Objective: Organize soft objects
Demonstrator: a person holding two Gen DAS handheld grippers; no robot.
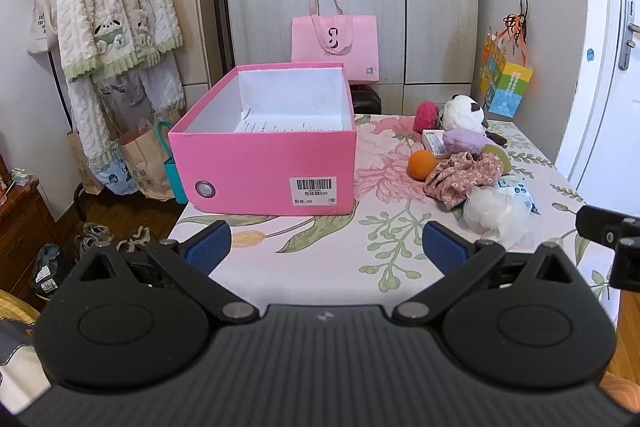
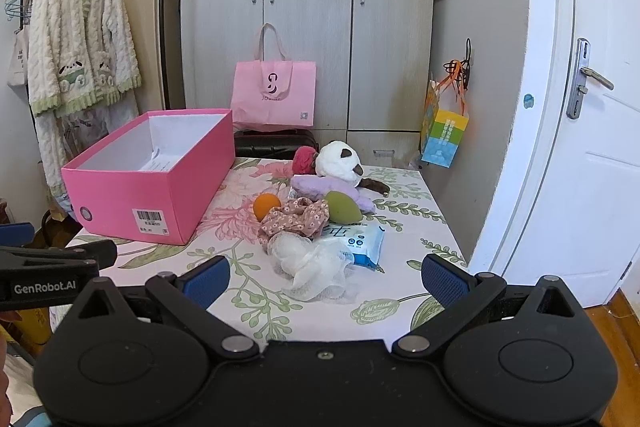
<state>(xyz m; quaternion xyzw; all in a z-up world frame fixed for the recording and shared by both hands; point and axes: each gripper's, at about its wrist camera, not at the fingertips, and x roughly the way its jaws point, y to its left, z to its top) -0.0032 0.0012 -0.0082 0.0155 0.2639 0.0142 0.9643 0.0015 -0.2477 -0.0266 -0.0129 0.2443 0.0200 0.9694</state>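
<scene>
Worktop (image 2: 408,291): floral cloth, carrying one box and one heap of soft things

Box (image 1: 264,171): one, pink, open-topped, no soft thing inside, only a printed sheet on its floor; long axis runs away from the cameras; stands at 10 o'clock from the right gripper, dead ahead at 12 from the left gripper

Heap, all lying at 12 o'clock from the right gripper and at 2 o'clock from the left:
- mesh puff (image 2: 316,267), white, one, nearest item, just ahead of the right fingers
- wipes pack (image 2: 366,241), one, touching the puff, partly under it
- scrunchie (image 2: 296,217), floral, one
- orange ball (image 2: 266,206), one
- green sponge (image 2: 342,207), one, egg-shaped
- lilac pad (image 2: 324,187), one
- plush (image 2: 340,161), white with dark patches, one
- red puff (image 2: 304,159), one, at the far end
- small carton (image 1: 434,141), one, mostly hidden

Left gripper (image 1: 326,247): fingers spread wide, holding nothing, low over the near worktop edge

Right gripper (image 2: 326,281): fingers spread wide, holding nothing, the mesh puff lying in line with the gap

Judgement: the right gripper is the nearer to the heap; the likely first pick is the mesh puff, then a carry toward 10 o'clock into the box
</scene>
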